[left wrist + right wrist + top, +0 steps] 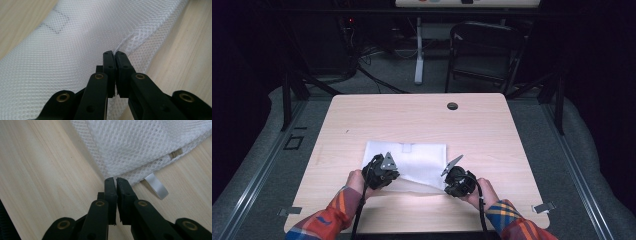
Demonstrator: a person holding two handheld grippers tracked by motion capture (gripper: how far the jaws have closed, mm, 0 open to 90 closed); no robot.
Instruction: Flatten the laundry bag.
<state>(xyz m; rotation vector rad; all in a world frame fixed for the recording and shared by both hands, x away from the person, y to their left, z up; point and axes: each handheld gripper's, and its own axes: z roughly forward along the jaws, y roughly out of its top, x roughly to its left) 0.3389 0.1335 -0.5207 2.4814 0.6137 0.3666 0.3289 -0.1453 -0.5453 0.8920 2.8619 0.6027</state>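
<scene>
A white mesh bag [412,157] lies flat on the near half of the wooden table [482,130]. My left gripper [393,176] is at the bag's near left corner. In the left gripper view the jaws [115,53] are shut on a pinched fold of the mesh [75,50], which puckers up at the tips. My right gripper [446,184] is at the bag's near right corner. In the right gripper view its jaws [115,180] are shut on the corner edge of the mesh [140,142]. A white loop tab [157,186] and a small brass zipper end [176,153] lie just beside that corner.
A round cable hole [452,106] sits near the table's far edge. A dark folding chair [484,50] and a white table leg [419,50] stand on the floor beyond. A faint square label outline [53,23] marks the bag's far side. Bare wood surrounds the bag.
</scene>
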